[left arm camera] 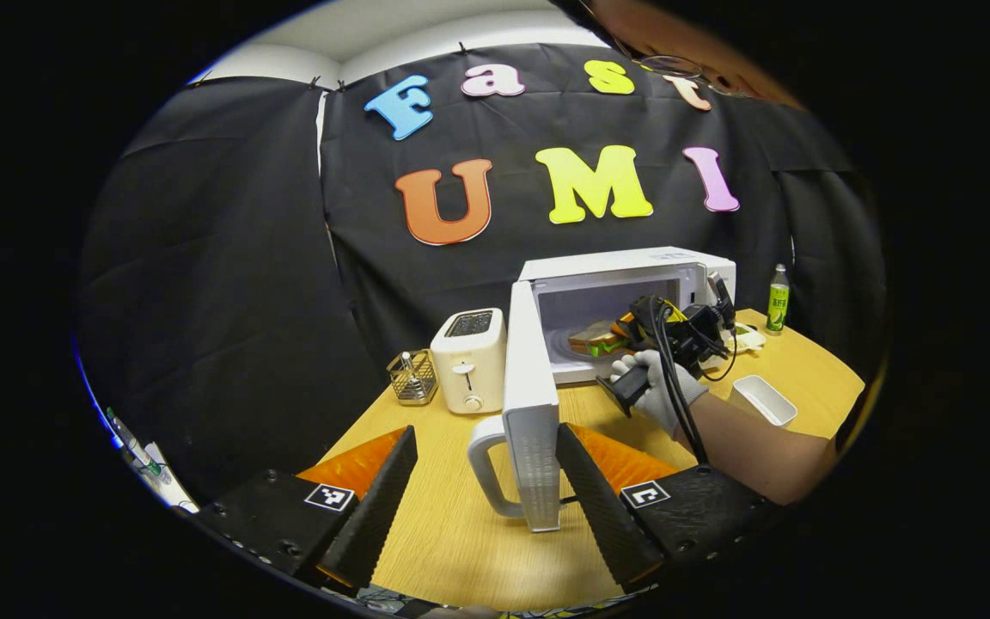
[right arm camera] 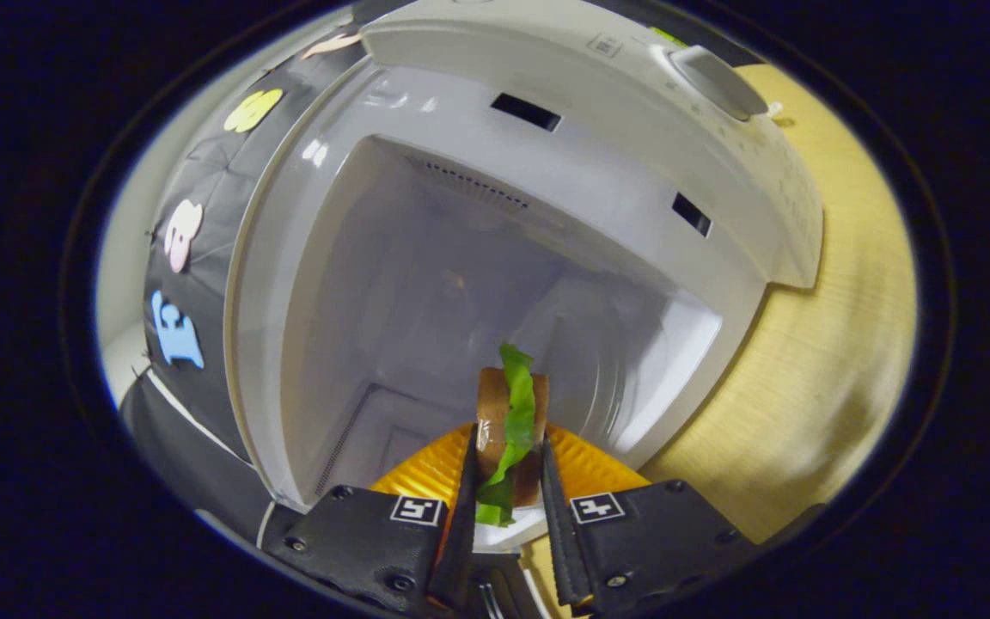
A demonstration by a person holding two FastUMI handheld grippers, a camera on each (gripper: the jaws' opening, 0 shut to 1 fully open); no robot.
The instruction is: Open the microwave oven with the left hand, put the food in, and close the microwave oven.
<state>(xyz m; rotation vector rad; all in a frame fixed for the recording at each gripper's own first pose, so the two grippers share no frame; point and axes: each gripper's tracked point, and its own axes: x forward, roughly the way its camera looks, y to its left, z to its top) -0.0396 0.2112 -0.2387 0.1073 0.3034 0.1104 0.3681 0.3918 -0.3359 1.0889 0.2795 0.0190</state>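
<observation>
Microwave (left arm camera: 624, 314) door (left arm camera: 532, 430) swung wide, its edge between the spread, empty left tongs (left arm camera: 486, 503). Right tongs (right arm camera: 508, 494) clamped on the sandwich (right arm camera: 508, 430), carried at the cavity mouth above the counter (right arm camera: 839, 361). Best done by reaching deeper over the turntable, lowering until the bread rests flat, then releasing and backing straight out. Worth minding: the lettuce trailing low, apt to snag the sill.

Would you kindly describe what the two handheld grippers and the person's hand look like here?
The left gripper has two ridged, wedge-shaped fingers on black bolted blocks, each carrying a square black-and-white marker, with orange ribbed panels behind. The right gripper is built the same. Seen from the left gripper view, it trails black and yellow cables, and the hand holding it wears a light knit glove; the forearm is unsleeved.
</observation>
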